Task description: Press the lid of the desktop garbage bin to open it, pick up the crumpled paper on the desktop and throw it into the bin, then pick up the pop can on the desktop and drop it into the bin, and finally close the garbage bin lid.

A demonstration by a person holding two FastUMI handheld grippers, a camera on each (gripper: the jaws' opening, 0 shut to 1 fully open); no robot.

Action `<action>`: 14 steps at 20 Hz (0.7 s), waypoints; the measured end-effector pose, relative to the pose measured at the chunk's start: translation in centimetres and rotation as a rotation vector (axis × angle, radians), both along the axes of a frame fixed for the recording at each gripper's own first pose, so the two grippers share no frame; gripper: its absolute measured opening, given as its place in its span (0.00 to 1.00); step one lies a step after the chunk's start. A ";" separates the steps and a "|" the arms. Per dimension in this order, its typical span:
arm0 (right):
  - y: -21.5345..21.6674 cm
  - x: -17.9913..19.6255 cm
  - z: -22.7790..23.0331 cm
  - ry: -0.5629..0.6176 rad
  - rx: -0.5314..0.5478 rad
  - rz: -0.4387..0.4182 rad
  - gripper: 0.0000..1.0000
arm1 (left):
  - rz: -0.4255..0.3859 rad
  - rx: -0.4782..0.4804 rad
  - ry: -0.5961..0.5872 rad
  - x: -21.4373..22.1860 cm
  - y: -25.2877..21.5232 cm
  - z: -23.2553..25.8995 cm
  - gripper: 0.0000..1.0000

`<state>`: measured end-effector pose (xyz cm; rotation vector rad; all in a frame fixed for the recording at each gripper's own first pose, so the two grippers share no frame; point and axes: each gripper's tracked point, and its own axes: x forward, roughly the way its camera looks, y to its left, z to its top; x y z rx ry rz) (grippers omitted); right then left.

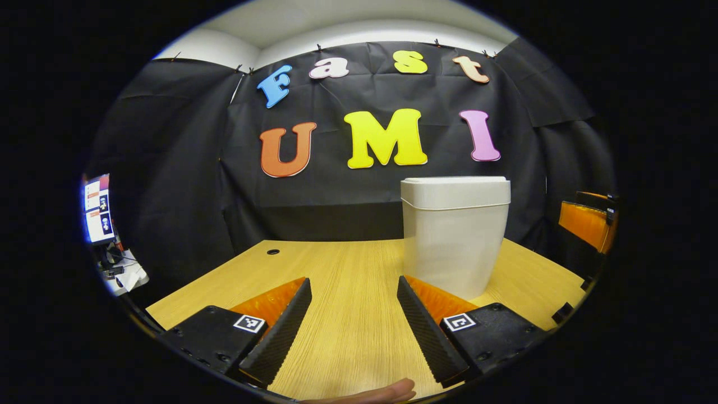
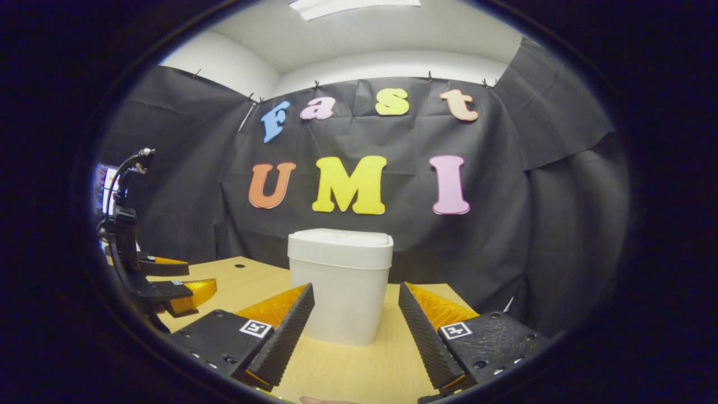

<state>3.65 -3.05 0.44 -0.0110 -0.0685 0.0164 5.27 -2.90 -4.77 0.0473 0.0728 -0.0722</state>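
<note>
The bin [image 2: 340, 286], lid shut, stands alone on the desk [image 1: 336, 280], bare wood around it.

bin [image 2: 340, 286] on table [image 2: 348, 370], wall behind

Left gripper [image 1: 354, 314] hovered low over the wooden desk [image 1: 348, 280], fingers spread apart, nothing between them. White bin [image 1: 454, 235] stood ahead to the right, lid [image 1: 455, 191] closed.

Wooden table [image 1: 348, 314] with a small round hole [image 1: 273, 252], lit monitor [image 1: 98, 209] at far left.
</note>
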 end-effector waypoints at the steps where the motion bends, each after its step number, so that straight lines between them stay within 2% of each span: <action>1: 0.1 -0.1 0.1 -0.005 0.004 0.001 0.93 | 0.006 -0.002 -0.011 -0.3 0.2 0.2 0.99; 5: 0.4 -0.3 0.4 -0.013 0.011 0.013 0.97 | 0.028 -0.001 -0.067 -0.8 1.1 1.6 0.99; 6: 0.3 -0.3 0.2 -0.010 0.009 0.008 0.93 | 0.028 -0.003 -0.072 -0.8 1.1 1.7 0.99; 14: 0.0 -1.0 0.3 -0.020 -0.011 -0.005 0.93 | 0.011 0.002 -0.055 -1.1 0.2 1.3 0.99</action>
